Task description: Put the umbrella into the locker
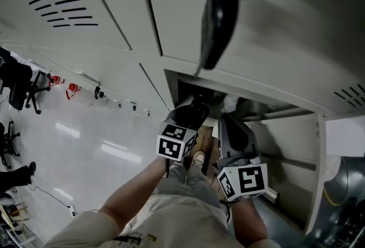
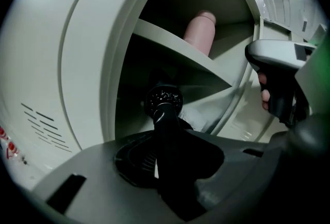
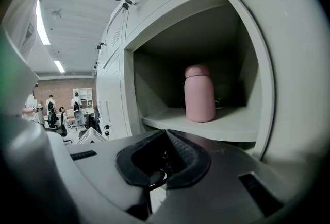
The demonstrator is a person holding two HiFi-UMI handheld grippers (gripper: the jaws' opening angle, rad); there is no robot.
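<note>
Pink bottle [image 3: 200, 93] on locker shelf [image 3: 227, 127]

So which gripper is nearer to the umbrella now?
Left. The left gripper holds the umbrella between its jaws; the right gripper is off to its right side.

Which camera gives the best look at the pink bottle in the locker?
The right gripper view: the pink bottle stands whole and upright on the locker shelf. The left gripper view shows only its upper part behind the shelf edge. The head view does not show it clearly.
</note>
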